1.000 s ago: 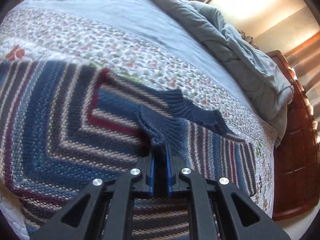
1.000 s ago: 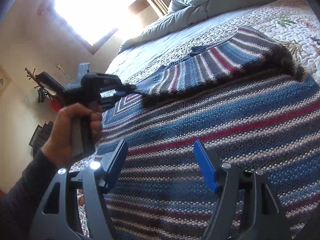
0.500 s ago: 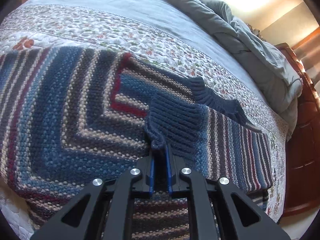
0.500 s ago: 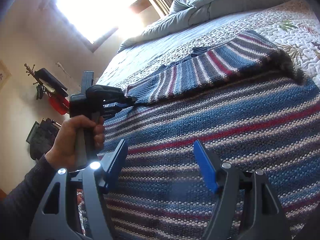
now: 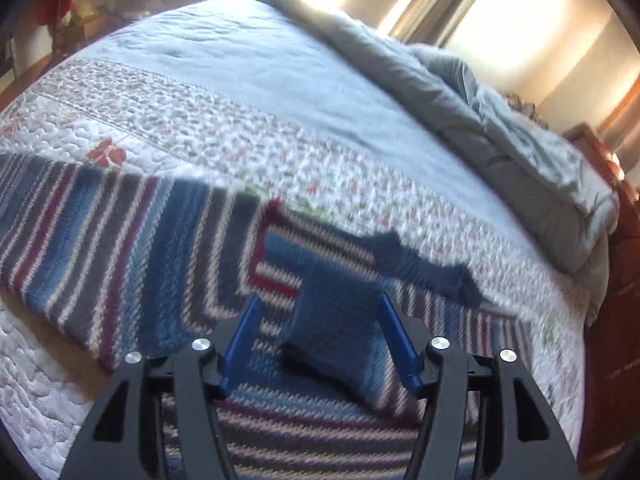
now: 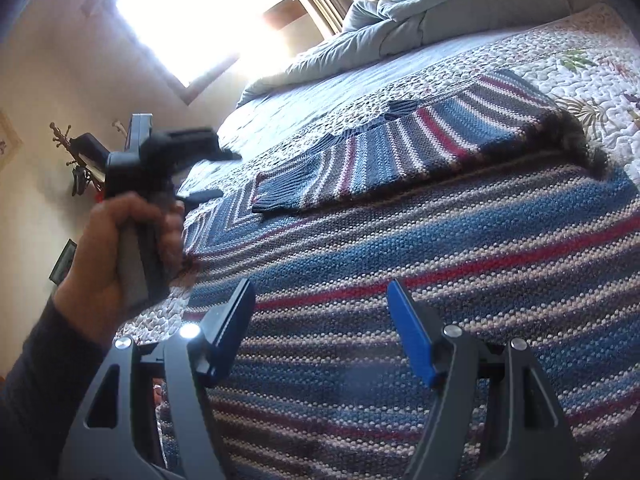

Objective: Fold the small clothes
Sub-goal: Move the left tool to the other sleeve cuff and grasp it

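Left wrist: grey duvet (image 5: 500, 120) behind sweater (image 5: 120, 240)

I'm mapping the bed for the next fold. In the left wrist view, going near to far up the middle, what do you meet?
Left tongs → sweater cuff → striped sweater → flowered quilt → grey comforter → window
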